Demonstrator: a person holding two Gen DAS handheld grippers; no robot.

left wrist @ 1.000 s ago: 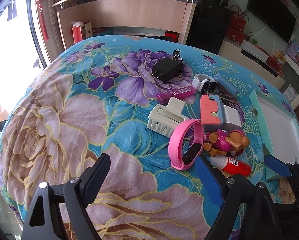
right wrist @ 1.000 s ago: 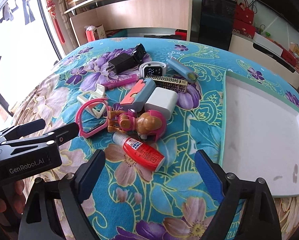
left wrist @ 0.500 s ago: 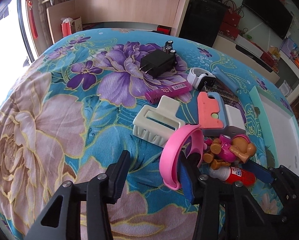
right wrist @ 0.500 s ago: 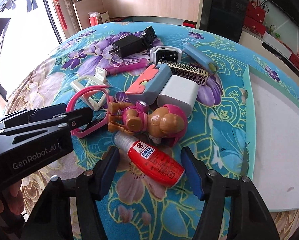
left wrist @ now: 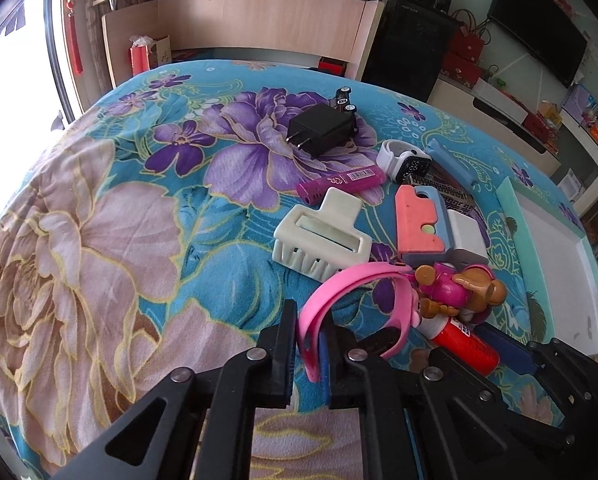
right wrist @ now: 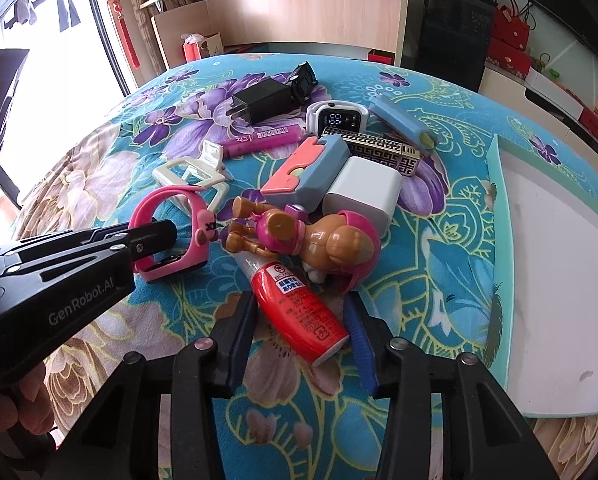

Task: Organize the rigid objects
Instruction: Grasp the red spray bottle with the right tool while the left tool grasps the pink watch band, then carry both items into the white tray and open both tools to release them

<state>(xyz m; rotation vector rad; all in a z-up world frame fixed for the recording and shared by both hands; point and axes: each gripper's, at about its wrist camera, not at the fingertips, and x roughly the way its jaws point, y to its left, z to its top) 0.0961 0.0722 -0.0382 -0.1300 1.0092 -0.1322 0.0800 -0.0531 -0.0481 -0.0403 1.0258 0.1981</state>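
Left wrist view: left hand-held gripper [left wrist: 307, 356] clamped tight on the near edge of the pink wristband [left wrist: 339, 292], band pinched between both pads, its loop arching away toward the toy figure [left wrist: 455, 288]. Right wrist view: right hand-held gripper [right wrist: 299, 328] jaws closing around the red bottle [right wrist: 299, 308]; the bottle lies between the fingers, whether the pads touch it cannot be told. Both items rest on the floral blanket [left wrist: 99, 240]. Just beyond: cream hair claw [left wrist: 319, 240], pink-and-blue case [right wrist: 303, 168], white charger block [right wrist: 363, 192]. Farther back: magenta tube [right wrist: 259, 140], smartwatch [right wrist: 335, 118], black plug adapter [left wrist: 319, 132]. Pale green tray [right wrist: 499, 240] sits to the right, well apart from the pile.
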